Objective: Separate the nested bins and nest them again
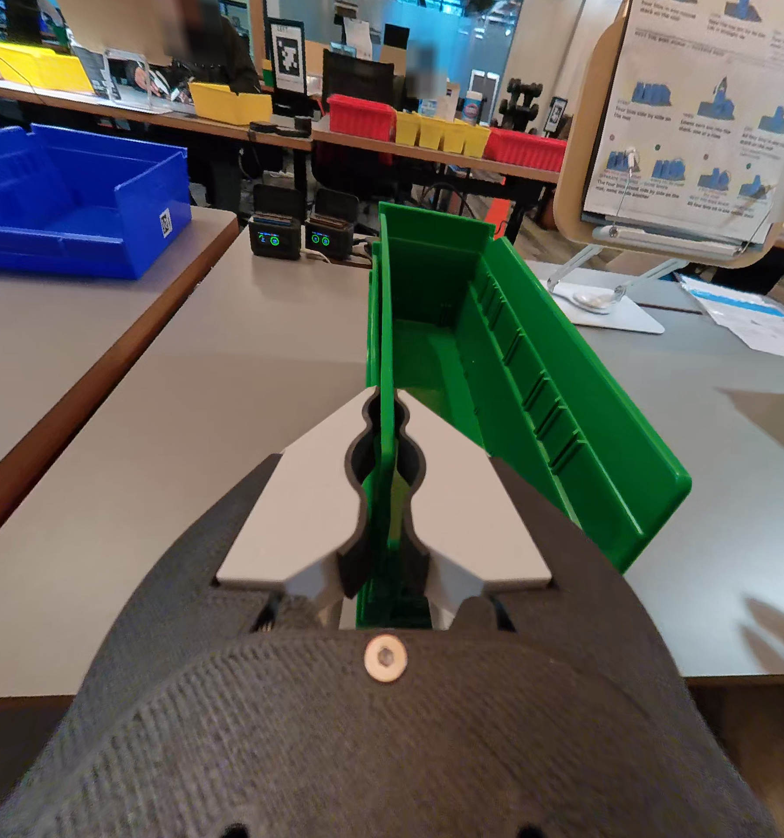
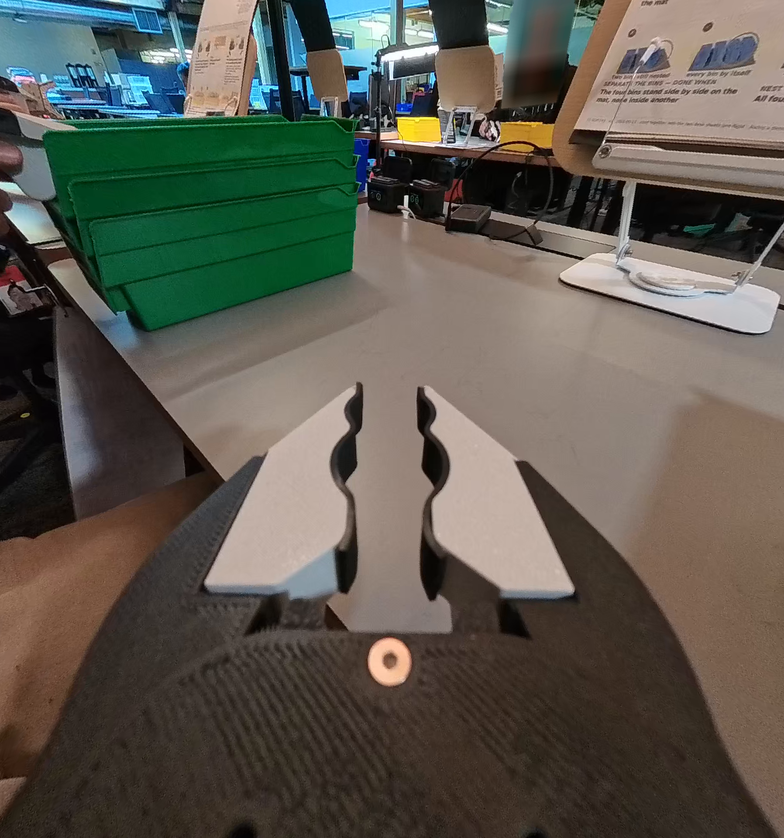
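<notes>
Your left claw (image 1: pixel 386 399) clamped a green bin (image 1: pixel 494 362) wall, lower bins hidden behind it, your right claw (image 2: pixel 389 394) slightly apart, empty, stack (image 2: pixel 208 213) far ahead-left, its left end cut off.

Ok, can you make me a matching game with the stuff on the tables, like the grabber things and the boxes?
Things:
1. left gripper
2. right gripper
3. stack of green plastic bins
4. big blue plastic bin

States or places:
A. open, with nothing between its fingers
B. alone on the next table, far left
C. shut on a green bin wall
D. nested one inside another on the grey table

Right pairs: 1-C, 2-A, 3-D, 4-B
</notes>
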